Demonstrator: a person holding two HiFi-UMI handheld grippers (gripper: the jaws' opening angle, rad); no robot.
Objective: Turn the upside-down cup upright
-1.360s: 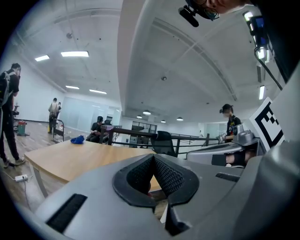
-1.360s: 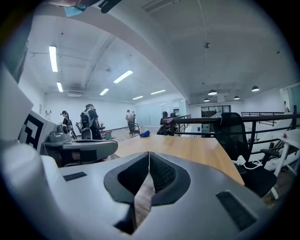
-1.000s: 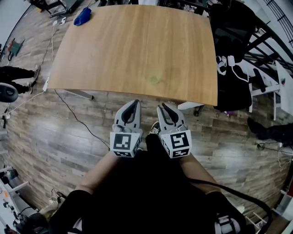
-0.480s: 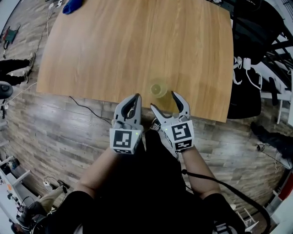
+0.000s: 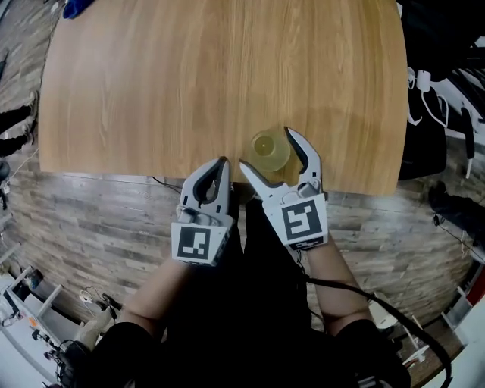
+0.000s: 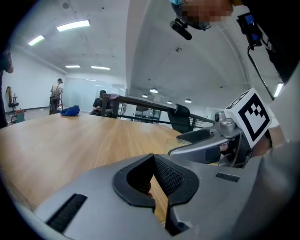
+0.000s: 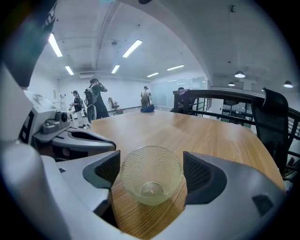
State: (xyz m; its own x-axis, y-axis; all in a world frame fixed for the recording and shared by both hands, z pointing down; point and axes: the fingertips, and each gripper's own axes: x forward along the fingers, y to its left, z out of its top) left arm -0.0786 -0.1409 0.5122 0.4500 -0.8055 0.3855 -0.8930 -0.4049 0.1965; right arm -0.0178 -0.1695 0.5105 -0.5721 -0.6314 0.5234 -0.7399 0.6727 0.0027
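Note:
A clear yellowish cup (image 5: 270,150) with a bumpy surface stands on the wooden table (image 5: 189,83), close to its front edge. I cannot tell which end of it is up. My right gripper (image 5: 269,149) is opening, one finger on each side of the cup. In the right gripper view the cup (image 7: 151,180) sits between the dark pads (image 7: 199,171) without touching them. My left gripper (image 5: 218,164) is shut and empty at the table's edge, left of the cup. In the left gripper view its tips (image 6: 153,161) meet over bare wood.
A blue object (image 5: 76,7) lies at the table's far left corner. A black chair and dark gear (image 5: 436,98) stand off the right side. The table's front edge (image 5: 114,174) runs just ahead of the grippers. People stand far off (image 7: 93,98).
Both grippers have come forward from over the floor to the table's front edge. The right jaws went from shut to wide open and now flank the cup.

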